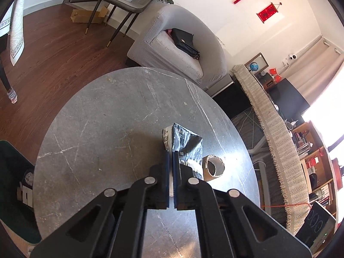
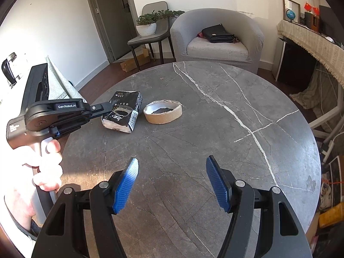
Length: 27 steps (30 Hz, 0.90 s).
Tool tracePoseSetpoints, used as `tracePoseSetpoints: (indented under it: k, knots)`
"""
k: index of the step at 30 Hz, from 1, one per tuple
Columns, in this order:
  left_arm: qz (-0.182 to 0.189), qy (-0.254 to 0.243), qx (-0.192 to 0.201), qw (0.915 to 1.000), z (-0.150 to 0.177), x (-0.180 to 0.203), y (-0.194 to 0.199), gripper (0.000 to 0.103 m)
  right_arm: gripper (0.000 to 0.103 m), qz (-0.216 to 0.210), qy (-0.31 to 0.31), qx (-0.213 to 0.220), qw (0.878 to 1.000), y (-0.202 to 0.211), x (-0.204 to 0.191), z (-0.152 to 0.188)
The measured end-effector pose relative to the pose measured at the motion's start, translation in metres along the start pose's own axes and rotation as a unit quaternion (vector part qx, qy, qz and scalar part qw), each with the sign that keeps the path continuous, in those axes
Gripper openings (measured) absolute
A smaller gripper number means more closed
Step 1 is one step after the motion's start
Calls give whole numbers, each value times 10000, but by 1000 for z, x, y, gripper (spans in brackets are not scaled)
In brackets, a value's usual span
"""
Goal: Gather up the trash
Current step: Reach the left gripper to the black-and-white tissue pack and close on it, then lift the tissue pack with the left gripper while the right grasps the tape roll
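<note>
A black and white tissue packet (image 2: pixel 123 111) lies on the round grey marble table (image 2: pixel 215 129), at its left side. My left gripper (image 1: pixel 171 154) is shut on the packet's near edge (image 1: pixel 187 144); the right wrist view shows its fingers (image 2: pixel 103 107) pinching the packet. A cardboard tape ring (image 2: pixel 162 111) lies just right of the packet, and shows in the left wrist view (image 1: pixel 212 165) too. My right gripper (image 2: pixel 172 165) is open and empty, low over the table's near part.
A grey armchair (image 2: pixel 217 40) with a black bag (image 2: pixel 217 34) stands behind the table. A chair with a potted plant (image 2: pixel 148 25) stands by the door. A cloth-covered sideboard (image 2: pixel 311 40) is at the right. A dark green bin (image 1: pixel 15 185) shows left of the table.
</note>
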State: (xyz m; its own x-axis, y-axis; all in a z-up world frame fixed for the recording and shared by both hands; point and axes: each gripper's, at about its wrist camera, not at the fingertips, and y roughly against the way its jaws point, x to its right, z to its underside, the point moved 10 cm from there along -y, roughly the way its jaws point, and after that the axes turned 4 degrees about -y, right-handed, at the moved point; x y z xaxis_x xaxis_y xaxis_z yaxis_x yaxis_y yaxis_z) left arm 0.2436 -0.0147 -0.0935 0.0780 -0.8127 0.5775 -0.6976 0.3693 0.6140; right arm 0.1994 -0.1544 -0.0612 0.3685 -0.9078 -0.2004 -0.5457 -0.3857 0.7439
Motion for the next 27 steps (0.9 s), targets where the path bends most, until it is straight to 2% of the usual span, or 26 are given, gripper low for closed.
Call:
tracePoseSetpoints:
  k: [4,8,12,14,18,21,27]
  knots:
    - [-175,-364,-2,9992,-2,0,9,2,67,244,392,55,9989,-2,-11,-10]
    - [-284,-656,48,9974,-7,-2,22,2,66,286,753,48,9967,-10,-21,-20]
    - [-209,-836,80,9962,-9,0,33,2,46,340,1233,-91,9917,-27,-29,-28]
    - [-98,-896,71,9959,-10,1,37,2,39,315,1451,-143,9888,-35,-32,-33]
    - [-110,-1054,115,9943,-12,0,45,2,29,365,1903,-205,9808,-48,-38,-45]
    - [-127,-1085,139,9939,-15,-4,51,2,24,378,2220,-343,9737,-58,-44,-48]
    - [-111,-1055,166,9942,-18,-13,60,2,23,505,2669,-497,9611,-74,-54,-48]
